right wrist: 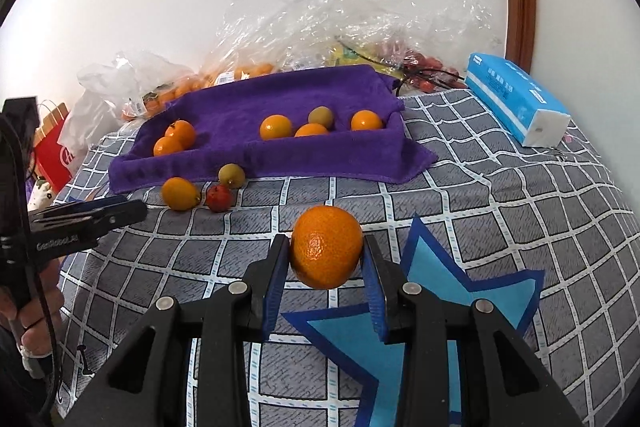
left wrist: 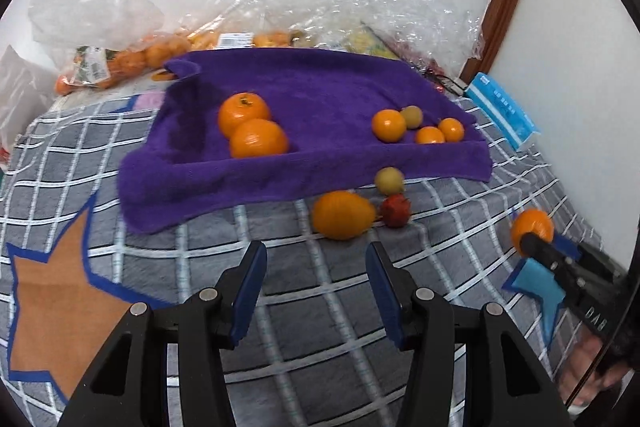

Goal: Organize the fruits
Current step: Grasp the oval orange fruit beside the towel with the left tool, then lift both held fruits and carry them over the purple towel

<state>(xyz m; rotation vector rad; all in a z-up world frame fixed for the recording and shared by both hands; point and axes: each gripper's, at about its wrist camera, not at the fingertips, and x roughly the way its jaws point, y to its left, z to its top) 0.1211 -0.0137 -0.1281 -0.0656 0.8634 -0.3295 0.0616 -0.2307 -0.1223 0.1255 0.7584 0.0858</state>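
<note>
A purple towel-lined tray [left wrist: 320,87] [right wrist: 280,95] sits on the checked cloth. Its left part holds two large oranges [left wrist: 252,127] [right wrist: 174,139]; its right part holds several small oranges [left wrist: 388,125] [right wrist: 276,127] and a greenish fruit [left wrist: 412,116] [right wrist: 321,116]. In front of the tray lie a yellow-orange fruit [left wrist: 342,215] [right wrist: 180,193], a greenish fruit [left wrist: 389,180] [right wrist: 232,175] and a red fruit [left wrist: 395,210] [right wrist: 219,197]. My left gripper [left wrist: 316,259] is open and empty, just short of these. My right gripper [right wrist: 326,247] is shut on an orange [right wrist: 326,247] [left wrist: 534,229], held above the cloth.
Clear plastic bags of fruit [left wrist: 120,63] [right wrist: 320,27] are piled behind the tray against the wall. A blue tissue pack [right wrist: 516,97] [left wrist: 500,107] lies at the right. An orange star [left wrist: 52,303] and a blue star [right wrist: 440,291] are patches on the cloth.
</note>
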